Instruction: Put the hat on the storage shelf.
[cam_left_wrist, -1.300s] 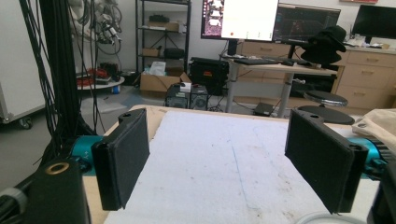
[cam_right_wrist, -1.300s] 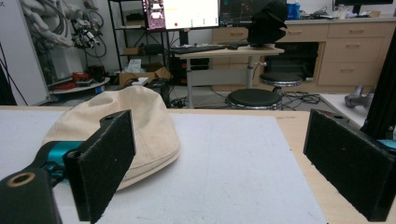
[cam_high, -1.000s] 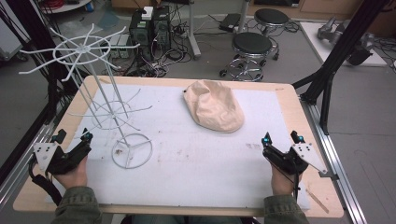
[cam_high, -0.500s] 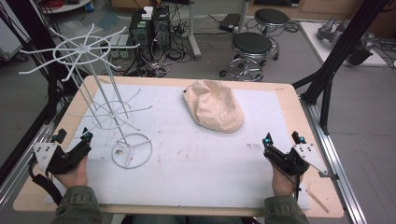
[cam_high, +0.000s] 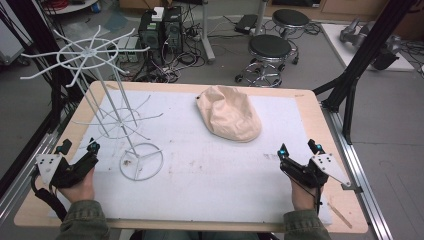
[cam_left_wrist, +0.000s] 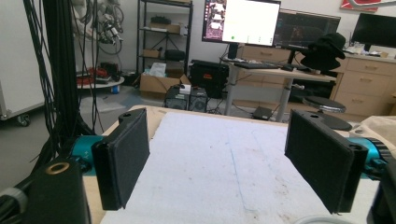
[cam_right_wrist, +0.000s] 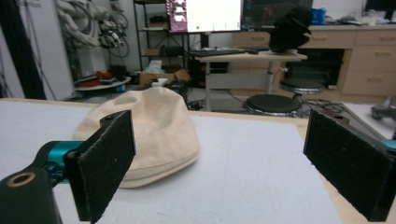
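A cream cloth cap lies on the white mat, right of centre toward the back. It also shows in the right gripper view as the cap, ahead and to the left of the jaws. A white wire rack stands upright on its ring base at the left. My left gripper rests at the near left edge, open and empty, beside the base. My right gripper sits at the near right, open and empty, well short of the cap.
The wooden table has a metal rail along its right edge. Behind the table stand two black stools, computer towers and cables. A black frame post rises at the back right.
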